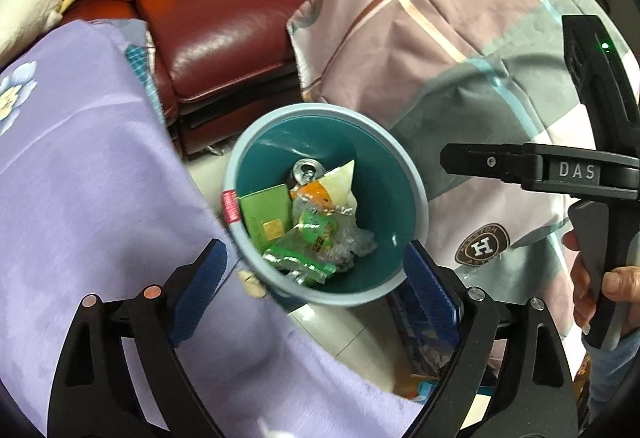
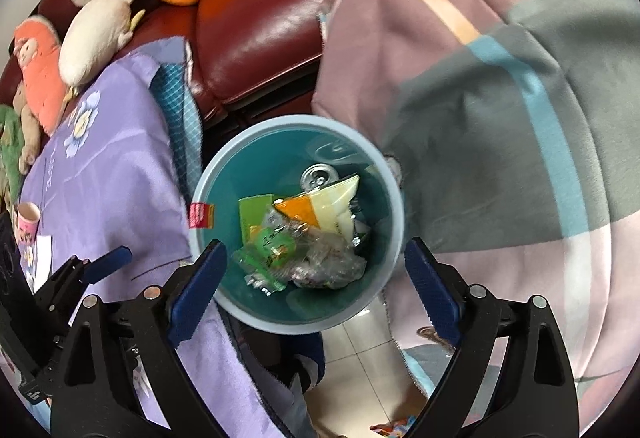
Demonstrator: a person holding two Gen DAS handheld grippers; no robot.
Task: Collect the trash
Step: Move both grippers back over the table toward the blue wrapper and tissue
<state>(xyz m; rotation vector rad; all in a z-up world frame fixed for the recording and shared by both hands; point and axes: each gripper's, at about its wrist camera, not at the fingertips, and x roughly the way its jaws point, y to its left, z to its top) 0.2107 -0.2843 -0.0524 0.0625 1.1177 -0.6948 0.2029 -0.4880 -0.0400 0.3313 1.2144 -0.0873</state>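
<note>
Both the left gripper (image 1: 314,274) and right gripper (image 2: 316,270) are held over the bin (image 1: 416,190), fingers spread and empty, and the pink cup (image 2: 27,218) is seen off to the left, nearer the left one.

- Illumination: bright, even, diffuse indoor light; shadows are soft and faint.
- Glare: white highlights on the maroon leather sofa (image 1: 224,34) and on the top of the can (image 2: 319,174) inside the bin (image 1: 416,194).
- Distortion: strong fisheye curvature in both views; dark vignette fills the corners.
- Blur: the lilac cloth (image 1: 92,166) and the plaid blanket (image 2: 500,118) are smeared toward the frame edges; the bin rim is slightly soft.
- Focus: the blue fingers (image 2: 198,288) are comparatively sharp.
</note>
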